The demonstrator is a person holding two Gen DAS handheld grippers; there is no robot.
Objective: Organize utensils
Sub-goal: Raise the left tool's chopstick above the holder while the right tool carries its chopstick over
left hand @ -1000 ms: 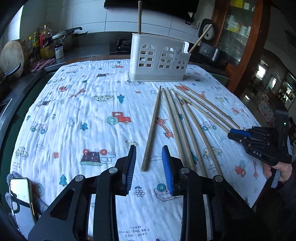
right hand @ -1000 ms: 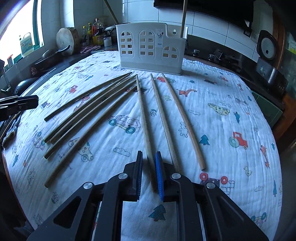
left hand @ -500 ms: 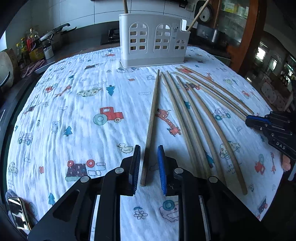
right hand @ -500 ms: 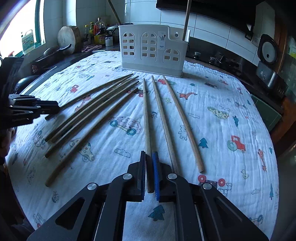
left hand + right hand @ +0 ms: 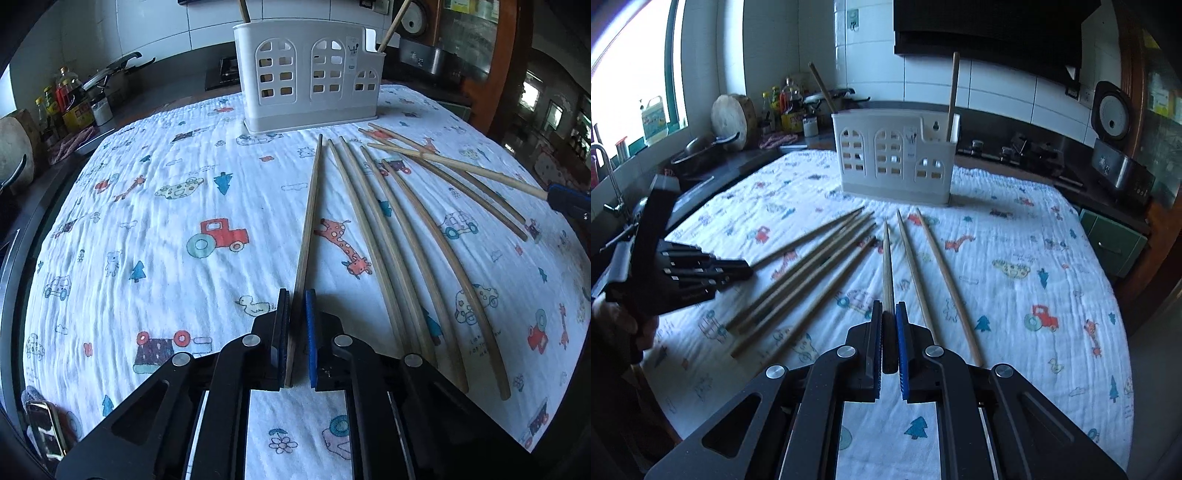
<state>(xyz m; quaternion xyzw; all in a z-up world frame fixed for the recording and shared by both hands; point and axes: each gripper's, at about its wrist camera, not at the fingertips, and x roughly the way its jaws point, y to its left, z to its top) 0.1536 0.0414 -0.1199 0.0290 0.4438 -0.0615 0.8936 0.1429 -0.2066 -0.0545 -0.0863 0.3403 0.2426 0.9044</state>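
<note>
Several long wooden chopsticks lie on a cartoon-print cloth [image 5: 155, 229] before a white utensil holder [image 5: 308, 74], which also shows in the right wrist view [image 5: 894, 162]. My left gripper [image 5: 296, 299] has its jaws nearly closed around the near end of one chopstick [image 5: 310, 210], which still rests on the cloth. My right gripper [image 5: 888, 314] is shut on another chopstick [image 5: 887, 269] and holds it lifted above the cloth; in the left wrist view that gripper [image 5: 569, 199] holds the chopstick [image 5: 461, 168] across others.
Two chopsticks stand in the holder [image 5: 955, 92]. A kitchen counter with bottles [image 5: 786, 107], a wooden block [image 5: 733, 118] and pans runs along the back left. A rice cooker [image 5: 1112, 110] stands at the right. A phone [image 5: 44, 432] lies at the table's near left edge.
Both grippers closed in on chopsticks. The right gripper lifted its chopstick off the cloth. The left gripper moved forward and narrowed around its chopstick.
</note>
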